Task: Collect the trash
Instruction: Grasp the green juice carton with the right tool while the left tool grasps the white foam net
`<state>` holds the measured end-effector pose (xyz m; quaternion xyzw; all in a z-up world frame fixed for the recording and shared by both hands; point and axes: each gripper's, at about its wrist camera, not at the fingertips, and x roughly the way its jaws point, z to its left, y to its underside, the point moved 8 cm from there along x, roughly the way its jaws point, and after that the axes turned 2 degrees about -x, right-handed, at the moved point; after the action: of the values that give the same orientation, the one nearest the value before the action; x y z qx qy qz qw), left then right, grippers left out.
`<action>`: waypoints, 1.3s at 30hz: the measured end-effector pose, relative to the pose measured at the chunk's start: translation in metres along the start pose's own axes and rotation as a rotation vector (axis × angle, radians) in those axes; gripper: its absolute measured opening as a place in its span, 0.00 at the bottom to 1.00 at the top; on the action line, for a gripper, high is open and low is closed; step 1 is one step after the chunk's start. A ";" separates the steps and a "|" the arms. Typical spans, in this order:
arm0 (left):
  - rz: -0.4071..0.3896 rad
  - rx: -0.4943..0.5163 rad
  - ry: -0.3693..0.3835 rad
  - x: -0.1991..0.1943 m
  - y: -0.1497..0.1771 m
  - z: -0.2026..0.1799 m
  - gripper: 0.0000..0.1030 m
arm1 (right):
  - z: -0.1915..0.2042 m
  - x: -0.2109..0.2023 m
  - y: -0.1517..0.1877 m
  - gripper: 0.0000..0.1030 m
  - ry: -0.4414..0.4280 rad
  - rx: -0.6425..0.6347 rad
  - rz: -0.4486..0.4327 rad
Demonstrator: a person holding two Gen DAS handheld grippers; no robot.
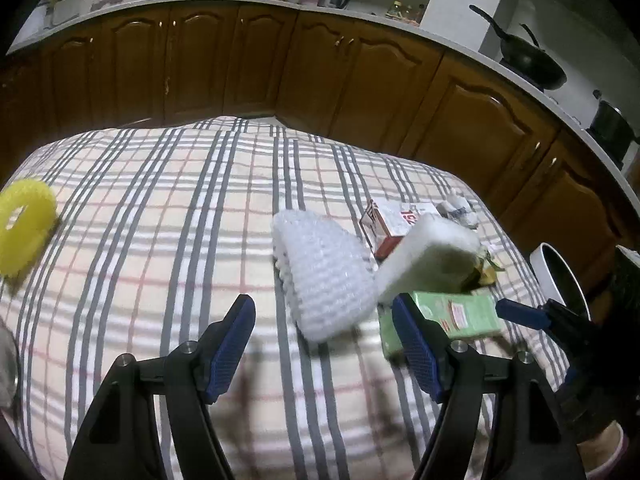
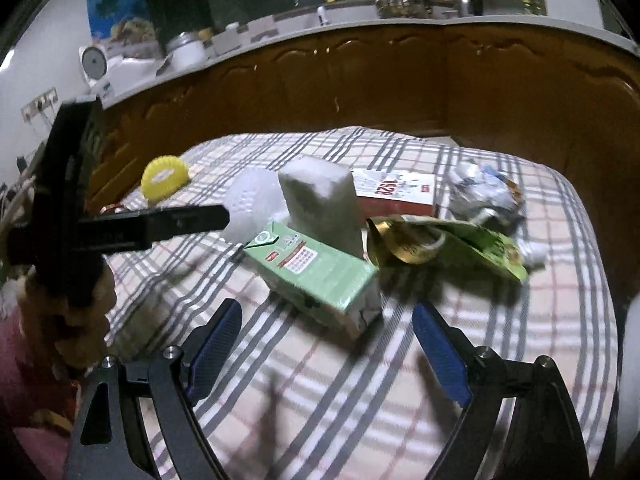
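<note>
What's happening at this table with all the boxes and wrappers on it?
A person is clearing trash off a checked tablecloth with two hand-held claws. Both the left claw and the right claw are open and empty. The right one faces a green carton; a white foam block and crumpled paper lie behind.

The left claw (image 1: 324, 344) sits at the bottom of its own view, tilted downward, its blue-padded fingers (image 1: 230, 346) spread apart with nothing between them. The right claw (image 2: 328, 354) is also angled downward and gapes wide and empty. In the right view's left side, a hand (image 2: 70, 320) grips the left claw's black body.
</note>
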<state>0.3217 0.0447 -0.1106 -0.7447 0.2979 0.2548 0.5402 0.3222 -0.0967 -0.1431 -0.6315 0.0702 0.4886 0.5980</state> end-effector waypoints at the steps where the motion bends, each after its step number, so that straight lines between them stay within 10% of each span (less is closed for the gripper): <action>1: 0.005 0.002 0.003 0.004 -0.001 0.000 0.68 | 0.000 0.004 -0.002 0.86 0.001 -0.017 0.007; 7: 0.035 0.024 0.008 0.027 -0.006 0.000 0.57 | -0.001 0.021 -0.008 0.85 -0.010 -0.045 0.027; 12: 0.064 0.045 0.027 0.036 -0.004 -0.001 0.23 | 0.001 0.026 -0.007 0.42 -0.012 -0.055 0.050; 16: 0.049 0.053 0.035 0.028 -0.002 -0.001 0.13 | 0.007 0.020 -0.003 0.34 -0.013 -0.050 0.045; 39: 0.055 0.209 0.292 -0.034 0.052 -0.106 0.10 | -0.059 -0.126 0.079 0.31 0.173 0.336 -0.184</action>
<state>0.2672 -0.0629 -0.0906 -0.7049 0.4184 0.1263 0.5586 0.2365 -0.2296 -0.1203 -0.5664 0.1438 0.3572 0.7287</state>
